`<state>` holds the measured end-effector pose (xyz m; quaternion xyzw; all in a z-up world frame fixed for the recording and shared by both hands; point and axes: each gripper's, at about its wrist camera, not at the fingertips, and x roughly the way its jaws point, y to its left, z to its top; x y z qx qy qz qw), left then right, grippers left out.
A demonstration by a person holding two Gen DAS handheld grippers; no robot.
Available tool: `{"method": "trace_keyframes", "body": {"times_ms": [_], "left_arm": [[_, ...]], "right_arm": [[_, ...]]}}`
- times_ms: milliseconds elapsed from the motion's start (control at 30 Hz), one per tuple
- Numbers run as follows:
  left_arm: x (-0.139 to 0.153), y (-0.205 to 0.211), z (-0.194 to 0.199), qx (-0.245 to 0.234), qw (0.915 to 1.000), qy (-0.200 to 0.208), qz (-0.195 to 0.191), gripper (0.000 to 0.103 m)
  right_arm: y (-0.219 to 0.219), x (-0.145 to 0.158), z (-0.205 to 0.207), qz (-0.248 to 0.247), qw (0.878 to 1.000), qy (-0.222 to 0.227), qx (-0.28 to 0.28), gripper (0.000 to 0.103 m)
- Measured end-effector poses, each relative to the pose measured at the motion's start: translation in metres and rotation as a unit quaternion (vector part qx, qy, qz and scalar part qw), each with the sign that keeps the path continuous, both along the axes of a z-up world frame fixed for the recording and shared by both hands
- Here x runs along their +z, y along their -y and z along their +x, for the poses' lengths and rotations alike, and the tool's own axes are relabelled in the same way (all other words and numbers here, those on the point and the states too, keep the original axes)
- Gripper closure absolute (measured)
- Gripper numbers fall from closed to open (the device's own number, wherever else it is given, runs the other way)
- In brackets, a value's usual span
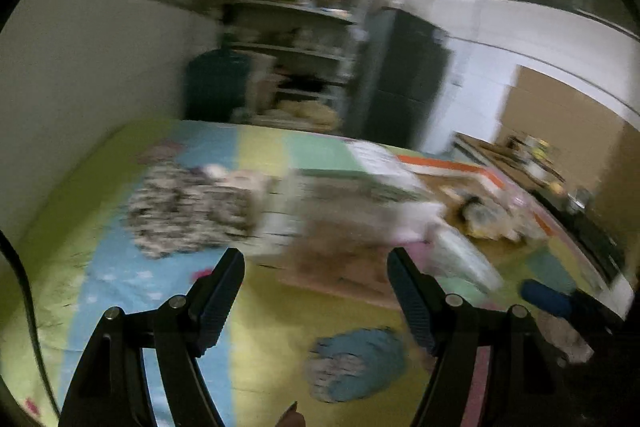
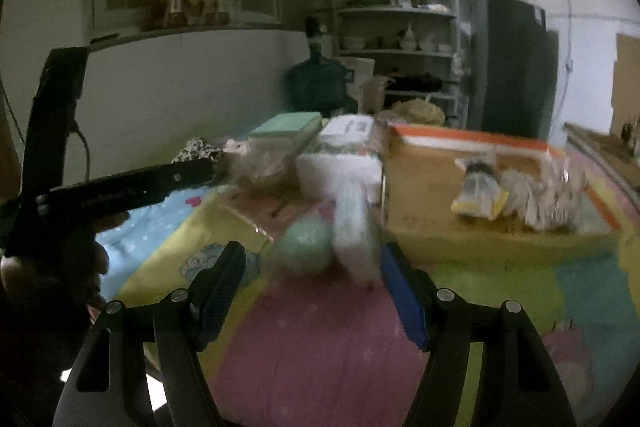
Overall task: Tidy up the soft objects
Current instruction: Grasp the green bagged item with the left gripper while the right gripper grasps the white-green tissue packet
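Note:
Both views are motion-blurred. My left gripper (image 1: 316, 259) is open and empty above a colourful play mat (image 1: 256, 347). A blue and grey soft item (image 1: 356, 363) lies on the mat between its fingers, low down. A black-and-white patterned cloth (image 1: 188, 211) lies ahead to the left. My right gripper (image 2: 312, 255) is open and empty. A pale green soft ball (image 2: 306, 247) and a whitish wrapped bundle (image 2: 354, 227) lie just ahead of it. The left gripper's body (image 2: 132, 183) crosses the right wrist view on the left.
A flat cardboard box (image 2: 480, 203) holds a yellow packet (image 2: 478, 195) and crumpled plastic. A clear container with a green lid (image 2: 286, 135) and a white box (image 2: 340, 163) stand behind. Shelves (image 2: 396, 27), a water jug (image 2: 320, 83) and a dark fridge (image 2: 512, 67) lie beyond.

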<state>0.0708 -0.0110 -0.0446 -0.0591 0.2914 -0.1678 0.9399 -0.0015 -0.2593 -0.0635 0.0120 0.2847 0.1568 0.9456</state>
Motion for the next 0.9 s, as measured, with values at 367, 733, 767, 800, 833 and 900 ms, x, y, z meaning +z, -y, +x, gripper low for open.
{"method": "trace_keyframes", "body": {"times_ms": [367,733,767,800,833,900], "left_arm": [[-0.015,0.081,-0.028,-0.204,0.9701,0.073,0.109,0.029],[-0.035,0.111,-0.01,-0.21,0.9588,0.057,0.182,0.059],[-0.035,0.11,-0.011,-0.21,0.9589,0.059,0.182,0.06],[-0.035,0.109,-0.011,-0.209,0.9596,0.06,0.179,0.061],[-0.035,0.107,-0.011,-0.208,0.9605,0.059,0.176,0.062],[-0.033,0.102,-0.011,-0.205,0.9635,0.055,0.163,0.062]], "right_arm": [[0.051,-0.003,-0.011,0.005,0.997,0.004,-0.078,0.031],[0.062,-0.009,-0.007,0.016,0.997,-0.001,-0.076,0.031],[0.062,-0.01,-0.006,0.017,0.997,-0.001,-0.074,0.031],[0.061,-0.01,-0.005,0.018,0.997,-0.001,-0.071,0.031],[0.061,-0.01,-0.005,0.019,0.998,-0.001,-0.068,0.031],[0.056,-0.011,-0.003,0.022,0.999,-0.003,-0.049,0.031]]}}
